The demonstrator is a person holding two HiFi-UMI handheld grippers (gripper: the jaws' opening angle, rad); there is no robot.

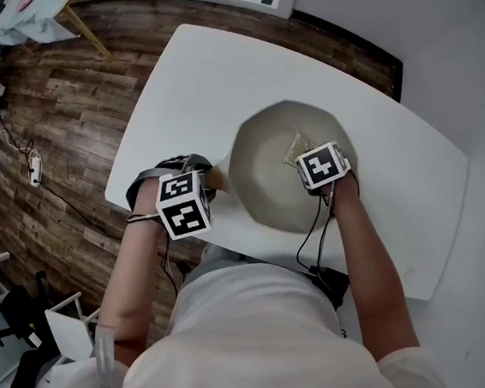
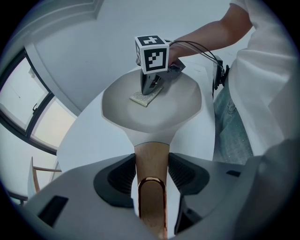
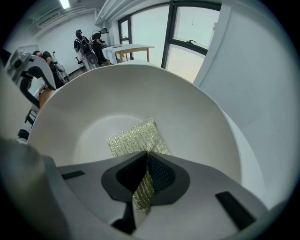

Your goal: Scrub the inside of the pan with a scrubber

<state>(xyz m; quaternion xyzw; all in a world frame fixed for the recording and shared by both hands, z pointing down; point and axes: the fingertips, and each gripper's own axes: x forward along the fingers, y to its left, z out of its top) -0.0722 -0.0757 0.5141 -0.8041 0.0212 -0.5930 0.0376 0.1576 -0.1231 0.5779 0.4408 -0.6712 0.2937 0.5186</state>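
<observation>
Head view looks steeply down; both gripper views sit low, close (all share the pan (image 1: 267, 178)).

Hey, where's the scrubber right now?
In the right gripper view the scrubber is clamped by the right gripper on the floor of the white pan, away from the wooden handle that the left gripper holds.

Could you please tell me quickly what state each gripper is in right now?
Left gripper: closed on the wooden handle of the pan.
Right gripper: closed on the scrubber, inside the pan.
</observation>
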